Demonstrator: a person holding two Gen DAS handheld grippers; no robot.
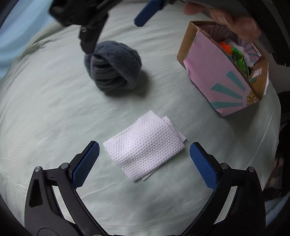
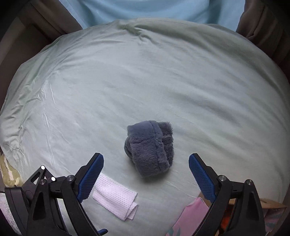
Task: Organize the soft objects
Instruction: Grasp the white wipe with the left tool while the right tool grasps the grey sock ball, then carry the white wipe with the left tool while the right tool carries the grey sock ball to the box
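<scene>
A folded white dimpled cloth (image 1: 145,147) lies on the pale green bedsheet (image 1: 45,109). My left gripper (image 1: 144,164) is open and hovers over it, one blue pad on each side, not touching. A rolled dark grey fuzzy sock bundle (image 1: 113,67) lies further away. My right gripper (image 2: 145,174) is open just above and in front of that bundle (image 2: 149,148); it shows in the left wrist view (image 1: 116,30) over the bundle. The cloth also shows in the right wrist view (image 2: 116,197).
A pink and teal cardboard box (image 1: 223,72) stands open at the right with colourful items inside; its edge shows in the right wrist view (image 2: 192,216). A light blue pillow (image 2: 145,10) lies at the bed's far end. Brown bedframe sides flank the sheet.
</scene>
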